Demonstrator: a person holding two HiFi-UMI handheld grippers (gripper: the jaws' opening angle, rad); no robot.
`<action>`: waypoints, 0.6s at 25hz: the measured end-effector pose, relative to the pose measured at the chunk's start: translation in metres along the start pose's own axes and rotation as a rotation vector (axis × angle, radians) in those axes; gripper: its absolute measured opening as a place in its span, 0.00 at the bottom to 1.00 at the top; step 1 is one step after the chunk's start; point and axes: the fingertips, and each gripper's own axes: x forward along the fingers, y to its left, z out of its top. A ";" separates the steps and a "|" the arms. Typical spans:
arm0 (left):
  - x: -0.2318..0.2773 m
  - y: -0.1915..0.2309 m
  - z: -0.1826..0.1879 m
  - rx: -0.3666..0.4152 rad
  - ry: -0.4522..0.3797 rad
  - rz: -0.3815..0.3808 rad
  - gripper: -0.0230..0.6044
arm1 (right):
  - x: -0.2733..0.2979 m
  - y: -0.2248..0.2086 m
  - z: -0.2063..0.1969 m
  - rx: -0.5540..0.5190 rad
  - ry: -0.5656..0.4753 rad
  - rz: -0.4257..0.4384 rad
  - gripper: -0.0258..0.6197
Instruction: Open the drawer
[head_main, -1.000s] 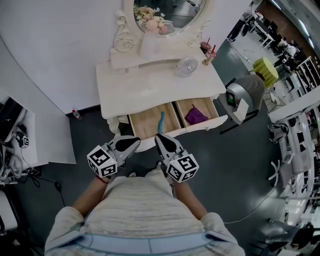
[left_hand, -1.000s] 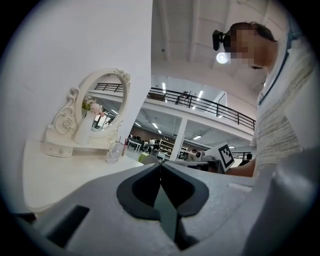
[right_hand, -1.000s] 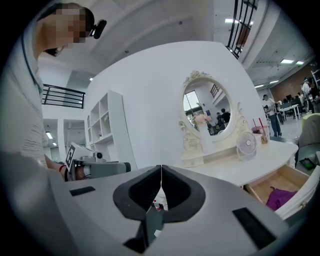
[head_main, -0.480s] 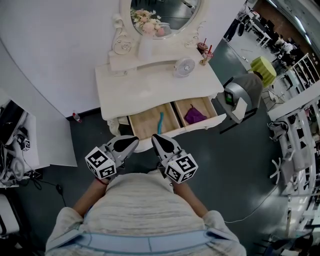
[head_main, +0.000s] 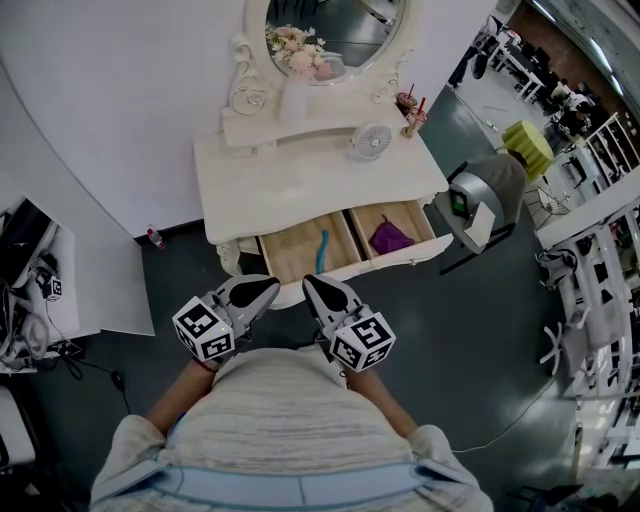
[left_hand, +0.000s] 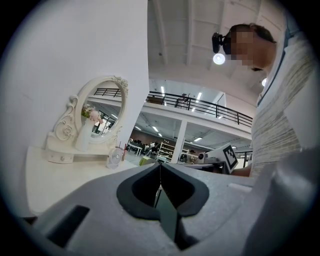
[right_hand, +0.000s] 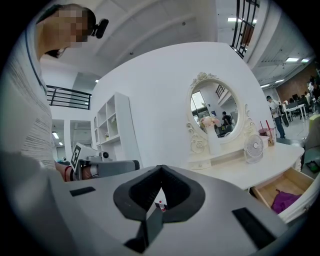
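A white dressing table (head_main: 300, 180) stands against the wall, with an oval mirror (head_main: 340, 25) rising at the back of its tabletop. Under the table's front edge two wooden drawers are pulled out side by side. One drawer (head_main: 290, 255) holds a turquoise stick-like thing (head_main: 321, 248), and the neighbouring drawer (head_main: 415, 215) holds a purple cloth (head_main: 390, 238). Near the table's front, by the open drawers, the left gripper (head_main: 266, 287) and right gripper (head_main: 311, 286) point toward it. Each has its fingers closed together on nothing. A small white fan (head_main: 370, 141) sits on the tabletop beside the mirror. Two cups with straws (head_main: 411, 104) stand at the table's back corner.
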 end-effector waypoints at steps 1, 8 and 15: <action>0.001 0.000 -0.001 0.001 0.004 -0.002 0.06 | 0.000 0.000 0.000 0.001 0.002 0.002 0.05; 0.005 -0.005 -0.005 -0.001 0.018 -0.016 0.06 | -0.001 0.002 -0.006 0.003 0.020 0.012 0.05; 0.005 -0.001 -0.005 -0.006 0.013 -0.006 0.06 | 0.001 0.001 -0.003 0.003 0.011 0.013 0.05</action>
